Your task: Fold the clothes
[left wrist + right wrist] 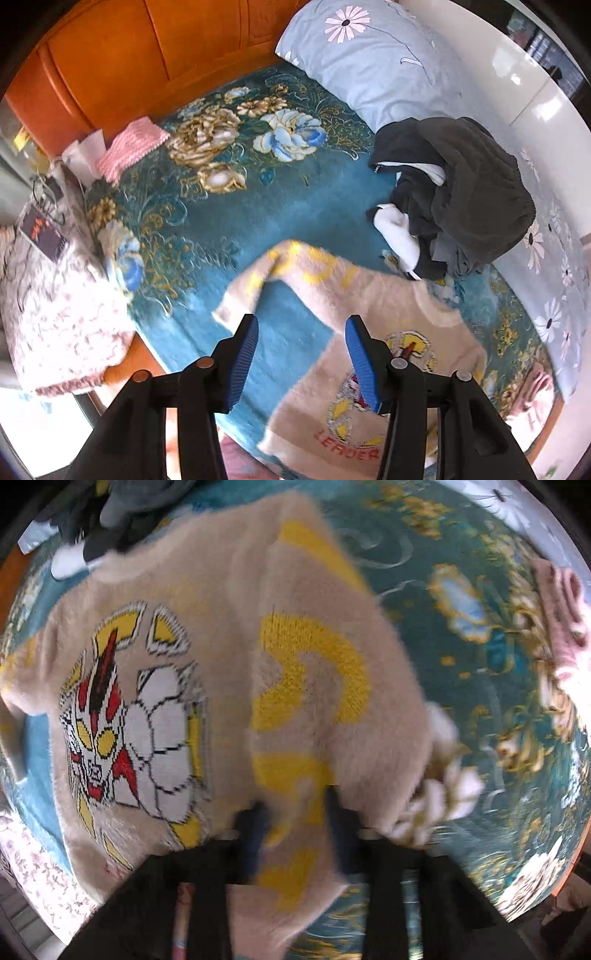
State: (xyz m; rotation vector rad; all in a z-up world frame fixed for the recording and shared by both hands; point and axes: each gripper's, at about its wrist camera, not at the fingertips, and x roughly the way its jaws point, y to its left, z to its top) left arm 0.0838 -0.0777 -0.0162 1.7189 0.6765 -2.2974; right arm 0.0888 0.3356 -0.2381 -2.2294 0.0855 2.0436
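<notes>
- A fuzzy beige knitted sweater (pixel 229 635) with yellow lettering and a red, white and yellow masked-hero picture lies spread on a teal plush bed blanket (pixel 229 192) patterned with gold and blue flowers.
- Folding looks to be at an early stage: in the right wrist view one sleeve (pixel 314 686) with yellow letters lies turned in over the body of the sweater, beside the picture.
- In the left wrist view the other sleeve (pixel 295 266) stretches out away from the body across the blanket, not yet folded in.
- A heap of dark grey and white clothes (pixel 450 199) sits just beyond the sweater's collar, unfolded, so more garments seem to remain.
- A folded pink knitted item (pixel 133 147) lies at the far edge of the blanket, well apart from the sweater, near an orange wooden headboard (pixel 110 62).
- A pale blue pillow with daisy prints (pixel 373 62) rests at the head of the bed.
- The left gripper (pixel 301 354), black with ribbed blue pads, hangs above the gap between the outstretched sleeve and the body; its jaws are spread wide and nothing is between them.
- The right gripper (pixel 295 812) is blurred; its jaws appear parted, with the folded-in sleeve's cuff end lying between or just under them. Whether they pinch the fabric cannot be told.
</notes>
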